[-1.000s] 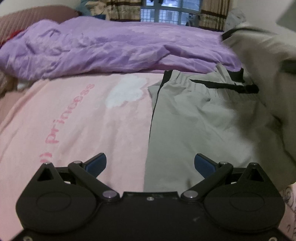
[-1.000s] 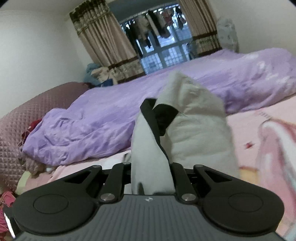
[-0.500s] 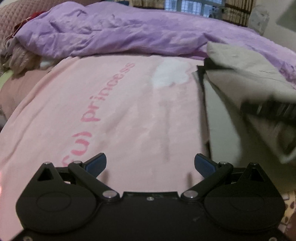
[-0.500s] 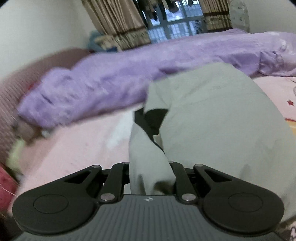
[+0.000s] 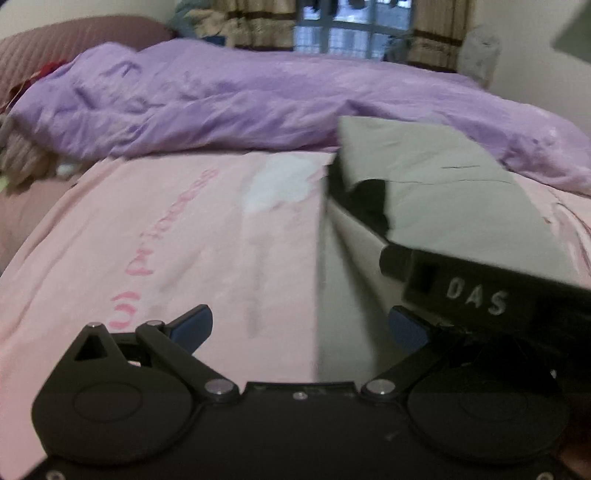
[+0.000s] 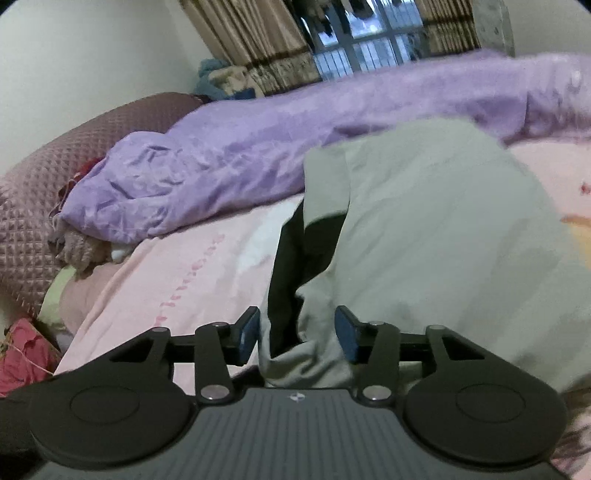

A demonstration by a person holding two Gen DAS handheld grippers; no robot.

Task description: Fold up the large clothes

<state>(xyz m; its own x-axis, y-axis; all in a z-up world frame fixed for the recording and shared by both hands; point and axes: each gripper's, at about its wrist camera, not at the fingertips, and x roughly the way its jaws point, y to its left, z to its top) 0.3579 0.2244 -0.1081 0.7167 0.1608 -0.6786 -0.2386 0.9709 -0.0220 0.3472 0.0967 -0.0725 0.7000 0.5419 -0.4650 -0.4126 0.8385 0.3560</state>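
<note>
A pair of grey-green trousers [image 5: 443, 184] with black trim lies folded over on the pink bedsheet [image 5: 166, 229], at the right in the left wrist view. My left gripper [image 5: 299, 326] is open and empty, low over the sheet beside the trousers' left edge. The right gripper's black body [image 5: 476, 295] crosses the right of that view. In the right wrist view the trousers [image 6: 443, 229] fill the middle and right. My right gripper [image 6: 297, 334] is open, with the trousers' edge loose between its fingers.
A crumpled purple duvet [image 5: 229, 96] lies across the far side of the bed. A quilted mauve headboard [image 6: 33, 206] is at the left. Curtains and a window [image 5: 351, 33] are behind. A red cloth [image 6: 22, 354] lies low at the left.
My right gripper has opened and let go of the trousers' edge, which it carried over and down onto the lower half. My left gripper stayed open and tilted up slightly.
</note>
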